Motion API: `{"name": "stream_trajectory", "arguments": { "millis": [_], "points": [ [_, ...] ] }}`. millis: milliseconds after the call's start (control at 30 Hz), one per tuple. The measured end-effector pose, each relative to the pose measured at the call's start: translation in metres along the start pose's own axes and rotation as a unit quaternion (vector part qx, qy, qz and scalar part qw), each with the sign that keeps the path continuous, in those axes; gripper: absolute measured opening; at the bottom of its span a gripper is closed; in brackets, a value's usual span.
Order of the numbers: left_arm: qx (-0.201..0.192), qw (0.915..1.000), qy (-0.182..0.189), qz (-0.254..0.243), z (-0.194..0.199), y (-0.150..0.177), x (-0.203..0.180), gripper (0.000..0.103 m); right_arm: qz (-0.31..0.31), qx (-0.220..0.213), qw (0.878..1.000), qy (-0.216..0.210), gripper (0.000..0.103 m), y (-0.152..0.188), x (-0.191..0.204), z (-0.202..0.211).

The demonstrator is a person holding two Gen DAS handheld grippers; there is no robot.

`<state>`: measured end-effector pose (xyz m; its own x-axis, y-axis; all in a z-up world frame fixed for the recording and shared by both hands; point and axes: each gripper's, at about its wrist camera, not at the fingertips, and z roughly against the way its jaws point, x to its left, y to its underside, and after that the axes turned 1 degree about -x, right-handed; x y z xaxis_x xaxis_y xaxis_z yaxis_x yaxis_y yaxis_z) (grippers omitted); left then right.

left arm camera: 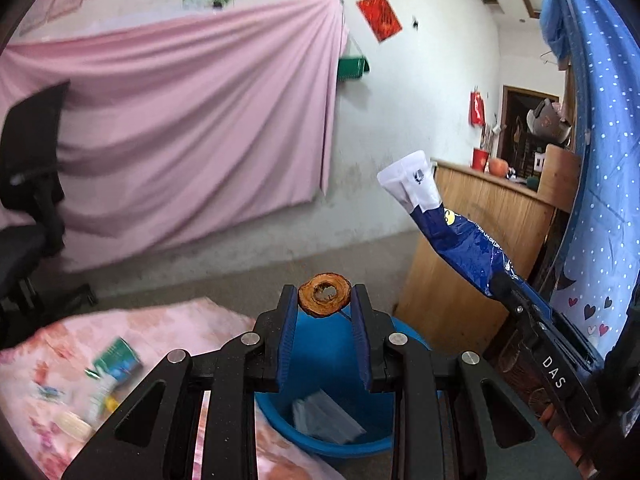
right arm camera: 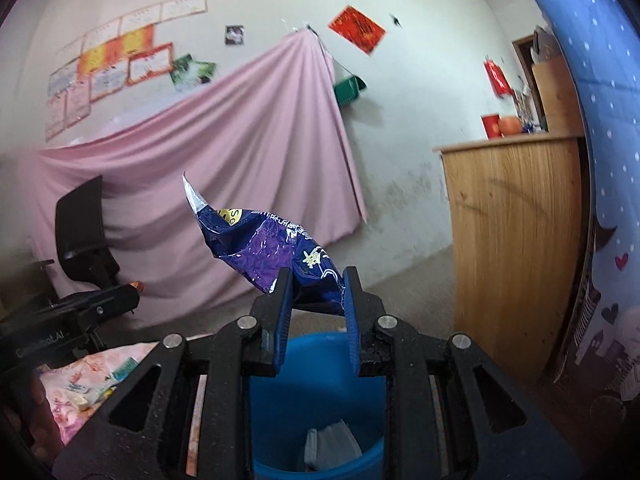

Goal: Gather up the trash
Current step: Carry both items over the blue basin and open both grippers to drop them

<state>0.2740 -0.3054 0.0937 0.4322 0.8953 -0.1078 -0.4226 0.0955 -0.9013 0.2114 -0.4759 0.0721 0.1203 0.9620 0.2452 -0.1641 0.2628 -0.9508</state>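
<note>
My left gripper [left arm camera: 325, 298] is shut on a brown dried fruit ring [left arm camera: 325, 293], held above a blue bucket [left arm camera: 320, 436]. My right gripper [right arm camera: 314, 282] is shut on a crumpled blue snack wrapper [right arm camera: 264, 246], also above the blue bucket [right arm camera: 304, 364]. In the left wrist view the same wrapper [left arm camera: 448, 232] sticks up at the right from the right gripper's body. A whitish plastic piece [left arm camera: 326, 420] lies inside the bucket, seen too as the whitish piece [right arm camera: 330, 446] in the right wrist view.
A pink floral cloth [left arm camera: 52, 360] at the left carries a green-white packet [left arm camera: 118, 360] and small scraps. A black office chair [left arm camera: 28, 184] stands far left, a wooden cabinet [right arm camera: 516, 232] at the right beside a blue dotted curtain [right arm camera: 608, 160]. A pink sheet [left arm camera: 180, 120] hangs behind.
</note>
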Motion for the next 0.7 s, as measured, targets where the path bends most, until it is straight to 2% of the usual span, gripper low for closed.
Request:
{"name": "stream_trajectory", "arguments": {
  "millis": [267,367,533,700],
  "points": [
    [0.100,0.9948,0.003,0.023,-0.049,0.008,0.004,0.023,-0.030,0.098,0.995,0.010,0.053,0.024,-0.027,-0.039],
    [0.137,0.9904,-0.011,0.020,-0.068,0.018,0.002,0.023,-0.022,0.131,0.991,0.014,0.053,0.034,-0.028,-0.051],
    [0.170,0.9851,-0.011,0.023,-0.085,0.031,-0.001,0.023,-0.018,0.185,0.982,0.015,0.053,0.048,-0.031,-0.069],
    [0.195,0.9802,-0.004,0.037,-0.095,0.040,0.002,0.023,-0.023,0.214,0.976,0.020,0.054,0.057,-0.038,-0.080]
  ]
}}
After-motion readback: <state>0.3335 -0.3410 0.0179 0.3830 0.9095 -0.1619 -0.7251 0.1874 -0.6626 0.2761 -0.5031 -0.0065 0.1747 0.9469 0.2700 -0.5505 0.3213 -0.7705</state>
